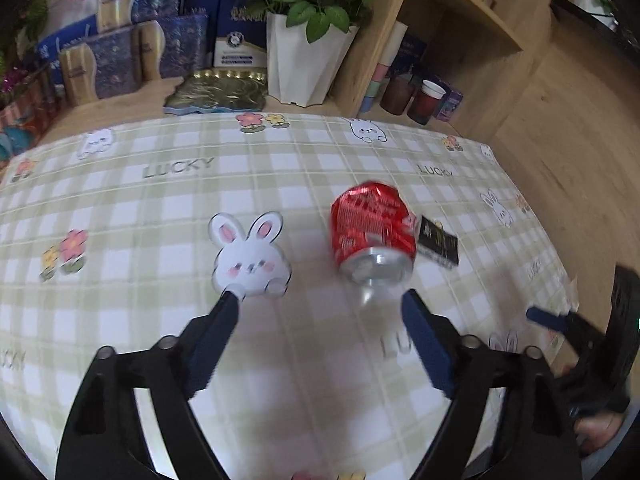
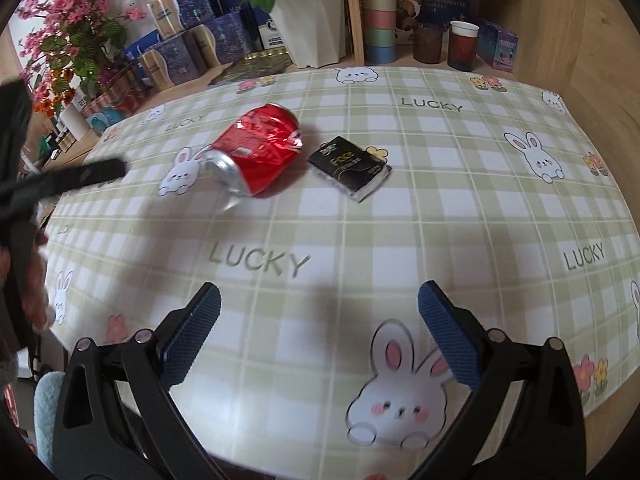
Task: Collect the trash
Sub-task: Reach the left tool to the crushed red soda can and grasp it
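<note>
A dented red can [image 1: 372, 232] lies on its side on the checked tablecloth [image 1: 140, 208], near the middle of the table, with a small black packet [image 1: 438, 244] just beside it at its 3 o'clock in the left wrist view. The left tongs [image 1: 320, 300] are spread wide and hold nothing; the can sits just ahead of them at about 1 o'clock, its silver end facing the fingers and its long axis running away from them toward 12, slightly tilted. The right tongs [image 2: 320, 296] are also spread and empty, and from them the can [image 2: 256, 156] lies well apart at 11 o'clock, its axis slanting from 7 to 1, with the packet [image 2: 350, 168] at roughly 12. Judging from this, the left hand is clearly the nearer one to the can, and because the can points lengthwise at the fingers, closing across its round sides should be straightforward once the tongs shift a little to the right. The packet seems better placed for the right hand.
</note>
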{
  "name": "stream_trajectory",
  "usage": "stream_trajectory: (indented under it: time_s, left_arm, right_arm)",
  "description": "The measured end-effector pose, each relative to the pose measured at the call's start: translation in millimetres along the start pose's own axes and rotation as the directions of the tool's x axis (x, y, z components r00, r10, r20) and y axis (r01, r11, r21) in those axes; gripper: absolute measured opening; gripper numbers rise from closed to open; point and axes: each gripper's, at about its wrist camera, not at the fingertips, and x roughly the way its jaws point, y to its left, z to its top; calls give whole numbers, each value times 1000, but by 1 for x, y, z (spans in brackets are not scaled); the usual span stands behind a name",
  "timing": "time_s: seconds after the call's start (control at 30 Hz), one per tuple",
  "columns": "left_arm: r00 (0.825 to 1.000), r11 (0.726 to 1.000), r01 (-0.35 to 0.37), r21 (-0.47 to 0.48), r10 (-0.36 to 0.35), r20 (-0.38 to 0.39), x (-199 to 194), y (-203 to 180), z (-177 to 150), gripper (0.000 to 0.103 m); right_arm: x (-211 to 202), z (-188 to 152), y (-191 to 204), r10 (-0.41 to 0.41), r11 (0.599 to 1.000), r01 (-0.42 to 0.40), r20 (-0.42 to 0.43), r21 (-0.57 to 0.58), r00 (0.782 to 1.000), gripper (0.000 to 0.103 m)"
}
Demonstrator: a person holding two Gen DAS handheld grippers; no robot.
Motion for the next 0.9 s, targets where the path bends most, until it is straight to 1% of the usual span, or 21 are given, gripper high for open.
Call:
stream_trajectory:
  time_s: [0.07, 0.13, 0.17, 0.23, 0.33, 0.37, 0.5, 0.6, 0.63, 0.67, 0.73, 0.77, 0.8, 0.87, 0.9]
  left_arm:
    - [999, 999, 43, -28, -44, -25, 20, 0, 18, 66]
    - [994, 994, 85, -65, -89, -56, 45, 1, 35, 62]
    - [992, 992, 98, -74, -103, -67, 52, 2, 38, 61]
    - [986, 986, 130, -105, -140, -87, 71, 4, 48, 61]
    - [970, 969, 191, -159, -211, -119, 93, 10, 54, 58]
    - [961, 961, 217, -174, -242, -136, 101, 12, 55, 58]
    - [950, 955, 245, -167, -271, -155, 116, 12, 54, 57]
    - [938, 944, 279, -174, -307, -162, 127, 11, 54, 57]
    - [936, 943, 284, -174, -312, -162, 128, 11, 54, 56]
    - [934, 940, 296, -169, -322, -156, 128, 9, 54, 43]
    - [927, 932, 327, -159, -349, -138, 125, 7, 52, 23]
    - [924, 928, 342, -148, -360, -126, 121, 5, 51, 16]
    - [923, 927, 351, -128, -366, -119, 116, 2, 50, 13]
    - [934, 936, 331, -118, -343, -103, 105, 1, 49, 10]
    - [939, 939, 324, -119, -334, -82, 98, 3, 49, 10]
  right_arm:
    - [9, 7, -4, -2, 1000, 2, -3, -3, 1000, 97]
    - [16, 12, -6, -5, 1000, 5, -3, -6, 1000, 97]
    - [19, 13, -7, -6, 1000, 6, -3, -7, 1000, 97]
    - [25, 19, -10, -8, 1000, 8, -5, -9, 1000, 97]
    - [34, 26, -13, -18, 1000, 18, -7, -20, 1000, 97]
    - [36, 29, -14, -22, 999, 21, -7, -24, 1000, 97]
    - [48, 38, -15, -42, 998, 41, -15, -53, 999, 97]
    - [59, 46, -14, -67, 993, 64, -23, -98, 998, 97]
    - [61, 47, -14, -73, 991, 70, -22, -111, 997, 97]
    - [63, 50, -14, -80, 989, 77, -21, -124, 997, 97]
    - [69, 56, -15, -95, 984, 91, -23, -152, 995, 97]
    - [71, 59, -16, -102, 982, 97, -25, -160, 994, 97]
    - [73, 62, -17, -100, 982, 94, -29, -163, 995, 97]
    - [78, 70, -22, -88, 983, 81, -34, -163, 996, 97]
    - [81, 74, -23, -85, 983, 78, -35, -167, 996, 97]
